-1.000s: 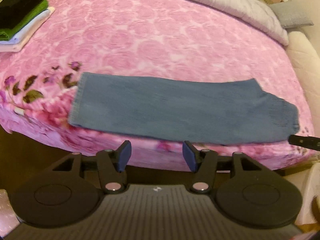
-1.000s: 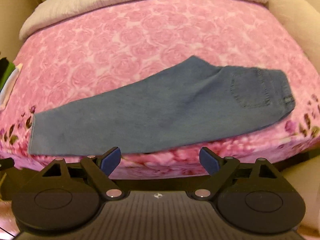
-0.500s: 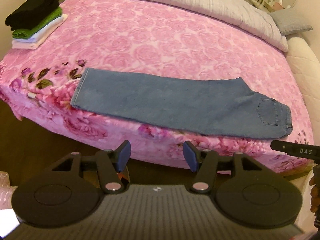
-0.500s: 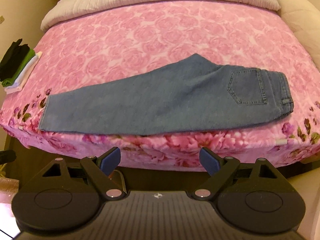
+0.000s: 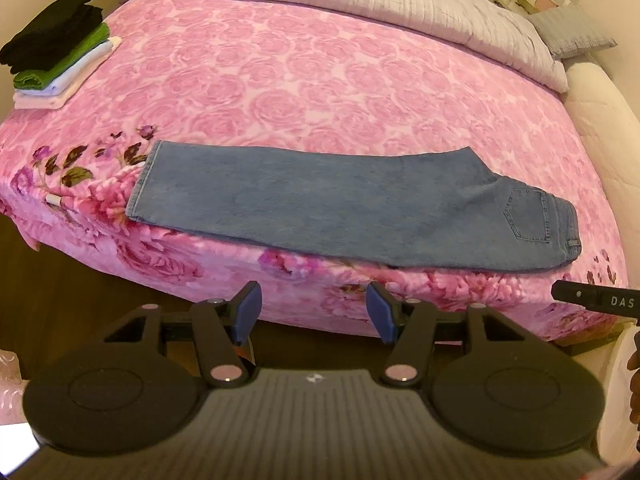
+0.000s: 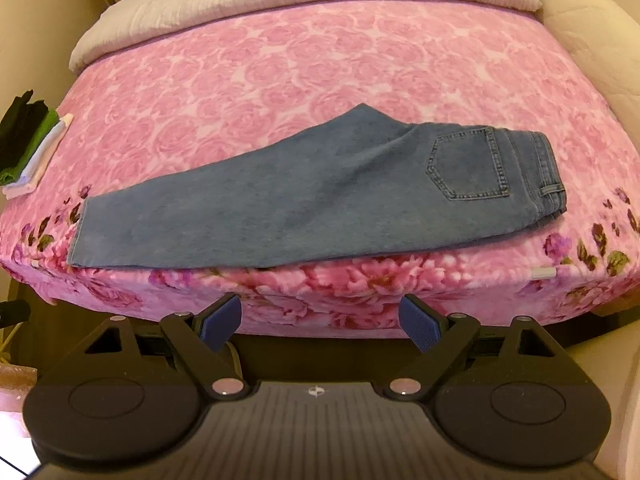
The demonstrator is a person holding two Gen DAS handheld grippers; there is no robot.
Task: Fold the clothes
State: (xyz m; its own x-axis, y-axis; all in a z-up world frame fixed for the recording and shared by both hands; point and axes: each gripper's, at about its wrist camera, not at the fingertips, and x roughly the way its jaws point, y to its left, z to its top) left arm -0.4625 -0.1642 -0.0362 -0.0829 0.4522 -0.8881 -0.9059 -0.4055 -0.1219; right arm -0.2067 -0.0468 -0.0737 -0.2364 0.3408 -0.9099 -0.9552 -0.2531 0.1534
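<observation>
Denim jeans point(image 5: 340, 204) lying halved, centre frame | left gripper point(image 5: 314, 318), right gripper point(image 6: 320, 322) spread, empty, backing away | next: cross-fold pending.

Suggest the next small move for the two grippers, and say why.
Probably bring both open grippers, left and right, forward to the blue denim jeans: they lie halved lengthwise, flat on the pink rose-patterned bedspread, untouched, with hem and waistband ends free to grasp.

Warm, yellowish indoor light falls evenly across the pink bedspread point(image 5: 320, 80), casting only soft shadows. Fisheye distortion bows the frame edges, corners darken, and the picture stays mostly sharp, without glare.
</observation>
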